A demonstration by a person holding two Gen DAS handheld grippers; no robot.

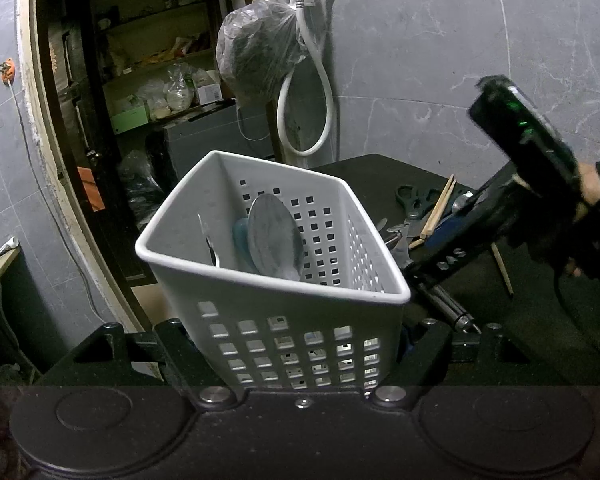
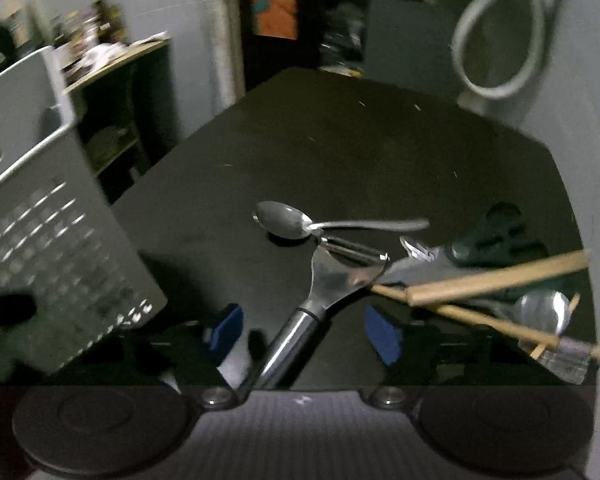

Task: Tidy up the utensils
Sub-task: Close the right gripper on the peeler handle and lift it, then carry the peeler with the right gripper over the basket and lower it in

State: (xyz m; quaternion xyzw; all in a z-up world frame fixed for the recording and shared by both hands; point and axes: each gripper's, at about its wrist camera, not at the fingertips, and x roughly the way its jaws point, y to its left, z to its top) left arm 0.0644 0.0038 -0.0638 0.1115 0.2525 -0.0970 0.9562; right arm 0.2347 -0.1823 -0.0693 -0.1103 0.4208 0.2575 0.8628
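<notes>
Black table (image 2: 340,152), spoon (image 2: 284,220) beyond peeler (image 2: 336,276)

Right gripper (image 2: 304,332), blue pads apart, straddles the handle of a metal peeler (image 2: 320,288) on the black table (image 2: 340,152); spoon (image 2: 288,222) beyond the peeler, chopsticks (image 2: 496,280) to its right, white basket (image 2: 40,216) to its left.

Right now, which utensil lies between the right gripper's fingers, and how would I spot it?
On the black table, right of the white basket, lies a heap of utensils. The peeler lies nearest the camera, its steel handle running down between the right gripper's blue pads. Unlike the spoon and chopsticks beside it, its head is forked.
</notes>
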